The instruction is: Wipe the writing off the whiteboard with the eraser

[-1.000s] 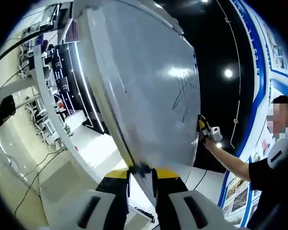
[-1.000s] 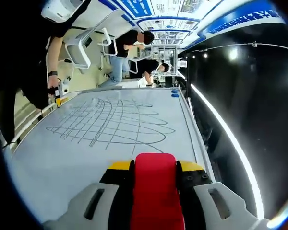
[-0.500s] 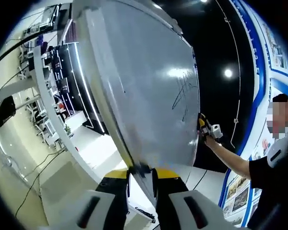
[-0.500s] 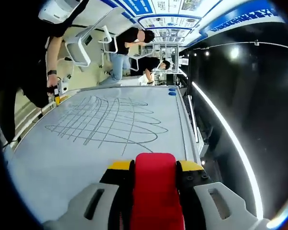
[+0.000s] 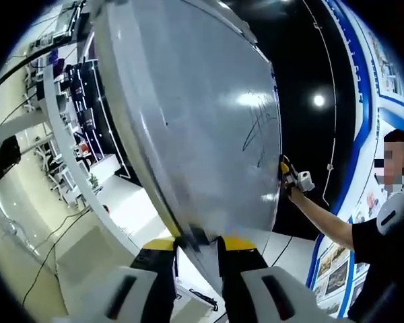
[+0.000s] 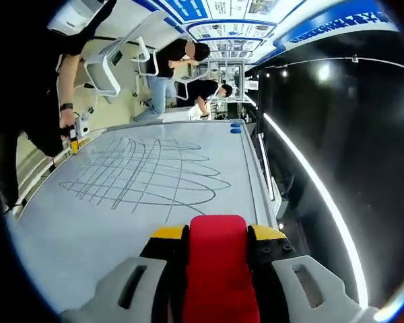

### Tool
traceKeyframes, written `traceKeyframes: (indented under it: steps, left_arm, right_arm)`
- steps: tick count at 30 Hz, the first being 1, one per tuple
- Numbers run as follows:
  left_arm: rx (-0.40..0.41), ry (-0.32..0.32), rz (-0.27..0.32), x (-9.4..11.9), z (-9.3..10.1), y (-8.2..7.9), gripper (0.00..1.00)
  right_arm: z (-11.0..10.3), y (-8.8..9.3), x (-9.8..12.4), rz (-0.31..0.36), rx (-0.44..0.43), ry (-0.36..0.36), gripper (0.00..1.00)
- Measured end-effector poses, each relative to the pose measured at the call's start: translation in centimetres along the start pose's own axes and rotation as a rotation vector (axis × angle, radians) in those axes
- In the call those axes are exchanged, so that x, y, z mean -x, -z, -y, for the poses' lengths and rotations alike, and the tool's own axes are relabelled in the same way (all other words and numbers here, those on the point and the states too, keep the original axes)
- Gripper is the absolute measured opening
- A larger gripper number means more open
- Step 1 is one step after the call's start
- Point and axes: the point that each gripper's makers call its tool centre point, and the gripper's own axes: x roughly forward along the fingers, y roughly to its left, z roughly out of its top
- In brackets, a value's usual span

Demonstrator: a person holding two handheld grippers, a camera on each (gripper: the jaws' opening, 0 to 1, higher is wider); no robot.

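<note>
We steady the whiteboard (image 6: pixel 141 202) with our left gripper (image 5: pixel 196 245) clamped on its edge, while our right gripper (image 6: pixel 217 235) pinches the red eraser (image 6: pixel 217 259) toward the scribbles (image 6: pixel 148 171).

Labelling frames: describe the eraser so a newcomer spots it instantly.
Find the big whiteboard with its grid of dark curved lines. At its near edge, the right gripper is shut on the eraser: a solid red block between yellow-tipped fingers, the one red thing there.

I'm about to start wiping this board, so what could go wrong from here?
1. The red eraser in the right claw sits short of the scribbled lines; a short stroke may miss them.
2. The left claw grips only the whiteboard edge, so pressing hard could shift the board.
</note>
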Motion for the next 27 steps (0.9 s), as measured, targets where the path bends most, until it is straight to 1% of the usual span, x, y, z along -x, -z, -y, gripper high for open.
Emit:
traceKeyframes:
  steps: [6, 10, 15, 17, 20, 27]
  left_arm:
    - [0.007, 0.003, 0.003, 0.0, -0.1, 0.0, 0.25]
    - [0.01, 0.007, 0.004, 0.0, -0.1, 0.0, 0.25]
    - [0.01, 0.004, 0.004, 0.1, 0.1, 0.1, 0.25]
    - [0.011, 0.003, 0.002, 0.1, 0.2, 0.1, 0.25]
    - [0.009, 0.002, -0.002, 0.2, 0.2, 0.1, 0.25]
    - [0.013, -0.003, 0.004, 0.2, 0.5, 0.3, 0.26]
  right_arm:
    - [-0.2, -0.6, -0.7, -0.003, 0.015, -0.003, 0.37]
    - [-0.3, -1.0, -1.2, 0.005, 0.009, 0.007, 0.37]
    - [-0.3, -1.1, -1.2, 0.017, -0.004, 0.028, 0.37]
    - [-0.4, -1.5, -1.2, 0.017, -0.004, 0.025, 0.37]
    - [-0.5, -1.5, -1.3, 0.014, -0.007, 0.028, 0.37]
    - [-0.9, -1.7, -1.2, 0.01, -0.01, 0.068, 0.37]
